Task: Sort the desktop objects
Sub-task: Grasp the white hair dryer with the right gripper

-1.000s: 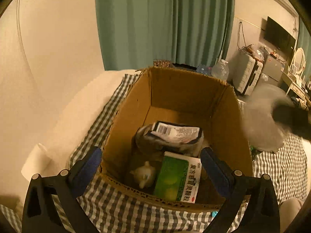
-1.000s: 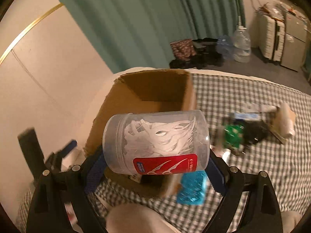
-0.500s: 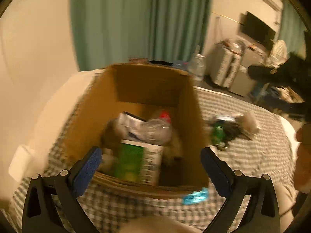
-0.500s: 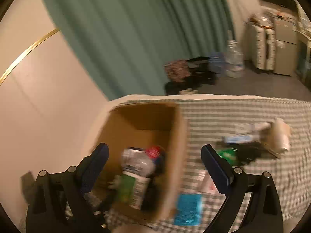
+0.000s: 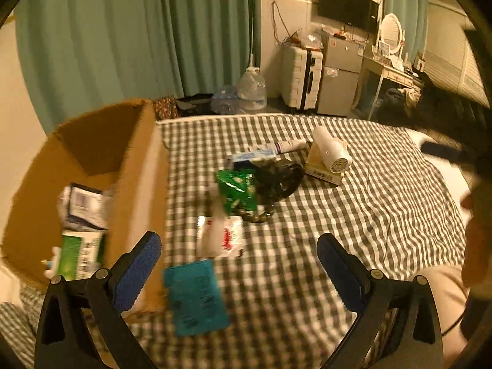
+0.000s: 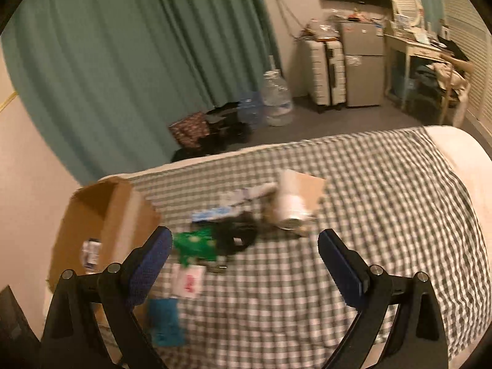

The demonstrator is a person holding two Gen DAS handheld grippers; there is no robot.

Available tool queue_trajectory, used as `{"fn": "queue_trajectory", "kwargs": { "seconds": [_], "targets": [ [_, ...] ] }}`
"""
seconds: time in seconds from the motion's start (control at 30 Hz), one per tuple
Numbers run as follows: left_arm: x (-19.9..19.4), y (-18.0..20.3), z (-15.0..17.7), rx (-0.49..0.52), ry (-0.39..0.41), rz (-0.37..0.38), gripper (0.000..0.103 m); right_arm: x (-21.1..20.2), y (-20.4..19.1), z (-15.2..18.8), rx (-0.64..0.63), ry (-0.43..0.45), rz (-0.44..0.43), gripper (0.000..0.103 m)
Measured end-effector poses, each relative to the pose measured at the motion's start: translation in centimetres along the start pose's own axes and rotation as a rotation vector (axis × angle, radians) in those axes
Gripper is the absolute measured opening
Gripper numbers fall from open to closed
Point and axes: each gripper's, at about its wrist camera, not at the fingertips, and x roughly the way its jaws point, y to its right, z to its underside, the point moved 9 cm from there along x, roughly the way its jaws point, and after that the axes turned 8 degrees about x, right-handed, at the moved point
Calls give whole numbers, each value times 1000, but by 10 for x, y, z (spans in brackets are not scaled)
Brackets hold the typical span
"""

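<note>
Sorting partly done, by the look of it. Brown open-topped cardboard box (image 5: 135,184) stands at the left on the green-and-white checked bed cover (image 5: 369,215); inside it, a green-and-white carton (image 5: 81,253) and a crumpled dark-and-white packet (image 5: 84,206), with more possibly hidden by the wall. Still out on the bed: flat teal packet (image 5: 195,298) just beside the box, white sachet with red print (image 5: 223,236), crinkled green foil bag (image 5: 236,192), black coiled item (image 5: 279,178), white tube (image 5: 281,146), white cylinder (image 5: 332,153) lying on a tan flat box (image 5: 323,173). Left claw (image 5: 238,267) wide open, empty, over the near packets. Right claw (image 6: 244,266) also spread open and empty, facing the same cluster. Judged remaining: most loose items.
</note>
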Motion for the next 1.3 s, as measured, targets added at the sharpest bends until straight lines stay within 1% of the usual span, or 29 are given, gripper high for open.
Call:
{"fn": "queue_trajectory", "kwargs": {
  "seconds": [0.07,0.17,0.3,0.37,0.43,0.53,0.63,0.7,0.73,0.8,0.83,0.87,0.93,1.0,1.07,1.17,1.23,1.27,1.3],
  "targets": [
    [14,5,-3,-14,-7,3,103,12,22,4,20,-8,26,96],
    [40,8,-12,1,-22,-6,103,28,49,6,66,-16,42,96],
    [76,2,-22,-28,-29,-34,103,42,66,-1,103,2,25,96],
    [95,-1,-26,-55,-46,-34,103,49,67,-7,94,18,19,96],
    [106,-2,-27,-63,-54,-31,103,59,60,-13,80,22,4,96],
    [119,1,-28,-45,-54,-35,103,79,43,-21,40,15,-15,96],
    [128,8,-25,-8,-59,-27,103,107,30,-26,4,-15,-23,95],
    [133,15,-24,20,-53,-28,103,126,22,-25,-14,-48,-33,91],
    [135,17,-25,32,-50,-32,103,135,20,-25,-27,-62,-31,88],
    [142,22,-28,48,-47,-32,103,152,19,-23,-65,-90,-2,82],
    [147,23,-30,50,-51,-26,103,159,21,-20,-78,-109,14,75],
    [149,24,-32,45,-55,-22,103,165,23,-17,-87,-132,23,60],
    [153,26,-35,34,-59,-11,103,174,29,-8,-96,-184,33,45],
    [155,29,-38,28,-60,-10,103,169,31,-7,-111,-169,21,45],
    [154,34,-42,34,-62,-7,103,163,36,-7,-112,-170,47,45],
    [159,45,-52,75,-62,-12,103,153,50,-7,-65,-168,54,45],
    [168,47,-54,91,-94,-37,103,148,62,-10,-25,-169,49,44],
    [172,47,-56,85,-114,-54,103,144,68,-11,-9,-164,53,44],
    [172,47,-58,75,-117,-56,103,141,71,-12,0,-162,57,44]
  ]
}}
